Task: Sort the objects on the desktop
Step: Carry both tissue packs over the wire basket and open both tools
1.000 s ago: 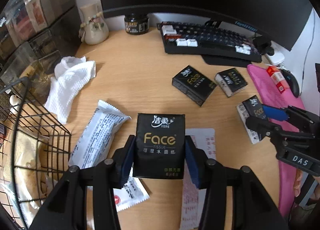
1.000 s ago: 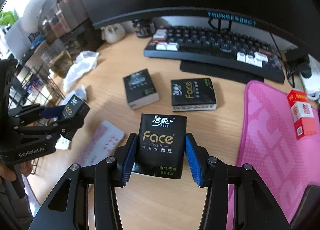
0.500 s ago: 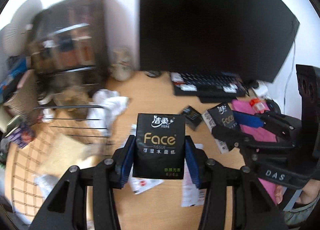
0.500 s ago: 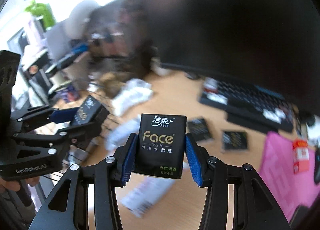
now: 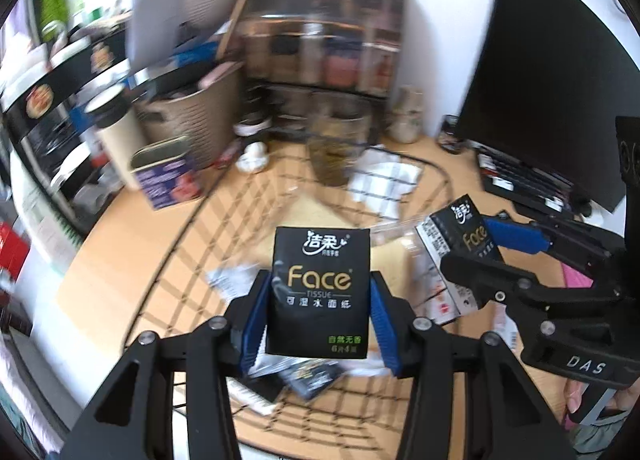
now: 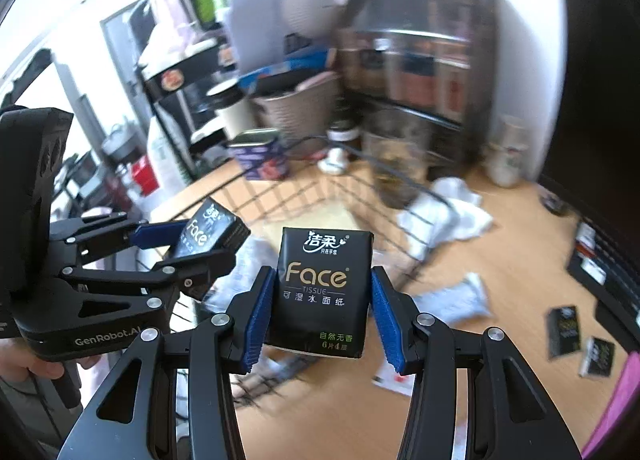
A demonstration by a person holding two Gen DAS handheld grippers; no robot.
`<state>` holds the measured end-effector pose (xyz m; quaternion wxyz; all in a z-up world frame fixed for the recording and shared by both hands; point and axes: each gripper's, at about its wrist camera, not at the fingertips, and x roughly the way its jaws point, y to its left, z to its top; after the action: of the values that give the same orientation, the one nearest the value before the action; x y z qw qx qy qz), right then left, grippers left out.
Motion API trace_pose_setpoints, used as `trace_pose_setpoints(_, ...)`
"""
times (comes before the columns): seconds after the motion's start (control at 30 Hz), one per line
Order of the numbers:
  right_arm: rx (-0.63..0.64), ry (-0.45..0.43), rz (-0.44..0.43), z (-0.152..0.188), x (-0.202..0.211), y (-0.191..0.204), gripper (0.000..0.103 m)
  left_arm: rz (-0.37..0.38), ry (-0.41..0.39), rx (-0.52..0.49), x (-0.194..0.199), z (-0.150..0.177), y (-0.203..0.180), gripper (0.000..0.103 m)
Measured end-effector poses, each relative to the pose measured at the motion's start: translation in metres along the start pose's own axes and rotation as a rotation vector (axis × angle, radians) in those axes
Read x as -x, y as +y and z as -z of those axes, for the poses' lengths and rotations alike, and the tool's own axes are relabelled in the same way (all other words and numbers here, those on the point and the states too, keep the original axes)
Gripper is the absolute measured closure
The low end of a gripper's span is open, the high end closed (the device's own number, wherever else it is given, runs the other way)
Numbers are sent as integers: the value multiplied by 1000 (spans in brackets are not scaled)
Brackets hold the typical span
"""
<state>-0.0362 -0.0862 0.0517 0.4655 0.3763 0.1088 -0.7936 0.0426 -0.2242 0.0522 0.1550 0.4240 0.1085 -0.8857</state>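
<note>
Both tools clamped on a tissue pack each, left tool point(image 5: 318, 314) and right tool point(image 6: 322, 318) above the wire basket point(image 5: 224, 227): lower well inside its rim before you release, one pack at a time

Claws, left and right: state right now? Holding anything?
Left claw: closed on a black tissue pack.
Right claw: closed on a second black tissue pack.
</note>
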Motion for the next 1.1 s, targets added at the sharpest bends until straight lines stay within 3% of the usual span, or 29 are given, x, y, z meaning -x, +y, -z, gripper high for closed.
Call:
trace_pose_setpoints(0.23,13,32,-33,-6,-27,26,53,-25,7,64,3,10,29,49)
trace_pose_setpoints(0.27,14,36,-30,-7,-29,28,52,-28,12,72,2,10,32,45)
trace_pose_setpoints(0.3,17,48,-23,-8,-32,29,46,-32,23,83,0,10,34,31)
trace_pose_setpoints(0.33,20,59,-12,-7,-34,30,38,-40,32,98,-1,10,36,27)
trace_pose_setpoints(0.5,3,53,9,-6,-31,23,36,-26,25,109,1,8,37,26)
trace_pose_setpoints(0.7,-61,36,49,0,-14,-10,36,14,29,57,-3,2,10,26)
trace_pose_setpoints(1.1,-210,5,168,44,42,-90,36,135,52,-111,-19,-10,-94,26)
